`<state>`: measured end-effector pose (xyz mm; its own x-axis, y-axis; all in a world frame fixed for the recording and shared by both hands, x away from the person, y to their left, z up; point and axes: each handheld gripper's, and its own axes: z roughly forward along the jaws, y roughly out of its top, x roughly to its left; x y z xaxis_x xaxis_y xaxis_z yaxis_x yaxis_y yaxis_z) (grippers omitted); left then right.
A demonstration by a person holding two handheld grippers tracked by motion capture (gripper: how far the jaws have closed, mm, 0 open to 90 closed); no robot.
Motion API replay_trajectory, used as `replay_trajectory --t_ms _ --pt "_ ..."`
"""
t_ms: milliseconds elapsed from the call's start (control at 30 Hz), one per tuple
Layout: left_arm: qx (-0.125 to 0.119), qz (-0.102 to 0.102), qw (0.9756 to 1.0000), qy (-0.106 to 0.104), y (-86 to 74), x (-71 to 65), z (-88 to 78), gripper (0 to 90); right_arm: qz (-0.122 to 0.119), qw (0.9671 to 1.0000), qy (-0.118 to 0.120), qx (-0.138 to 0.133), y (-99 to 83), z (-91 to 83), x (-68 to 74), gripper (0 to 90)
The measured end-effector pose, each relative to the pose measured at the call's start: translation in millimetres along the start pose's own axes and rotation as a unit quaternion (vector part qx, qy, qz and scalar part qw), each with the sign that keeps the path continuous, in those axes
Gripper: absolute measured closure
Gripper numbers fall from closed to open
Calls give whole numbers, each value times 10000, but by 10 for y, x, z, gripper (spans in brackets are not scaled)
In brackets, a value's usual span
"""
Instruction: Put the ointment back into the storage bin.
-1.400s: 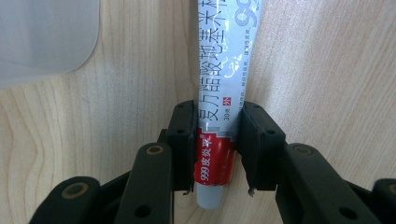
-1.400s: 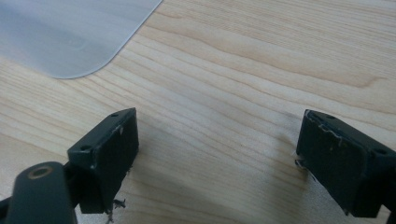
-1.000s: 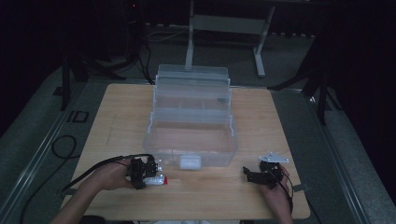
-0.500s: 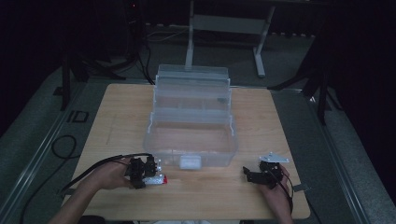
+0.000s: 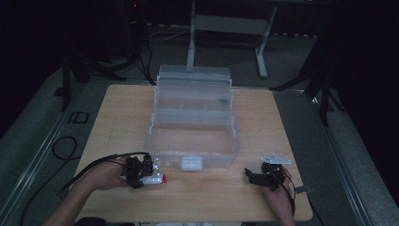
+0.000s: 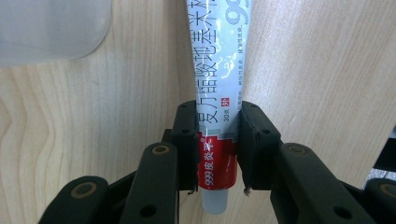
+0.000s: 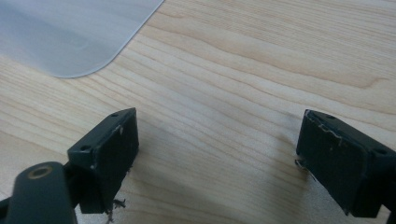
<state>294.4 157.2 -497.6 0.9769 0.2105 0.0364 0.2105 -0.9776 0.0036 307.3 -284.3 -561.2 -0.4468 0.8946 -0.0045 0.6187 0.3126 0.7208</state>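
Jaws of left gripper (image 6: 218, 154) clamped on ointment tube (image 6: 219, 93) at lower left of high view, right gripper (image 7: 217, 158) gaping empty at lower right; tube apparently picked, not yet in open clear tackle box (image 5: 193, 117) mid-frame.

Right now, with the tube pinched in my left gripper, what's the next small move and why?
Probably lift the tube and carry it toward the open box. The left gripper is shut on it near the cap end, the tube lies on the table just in front of the box, and the right gripper is open, holding nothing.
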Motion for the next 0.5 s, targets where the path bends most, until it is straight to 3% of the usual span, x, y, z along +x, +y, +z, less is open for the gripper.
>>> replay_trajectory --t_ms 500 --pt "-207 75 9998 18 -95 3 -248 708 0 10000 1 0 0 0 0 128"
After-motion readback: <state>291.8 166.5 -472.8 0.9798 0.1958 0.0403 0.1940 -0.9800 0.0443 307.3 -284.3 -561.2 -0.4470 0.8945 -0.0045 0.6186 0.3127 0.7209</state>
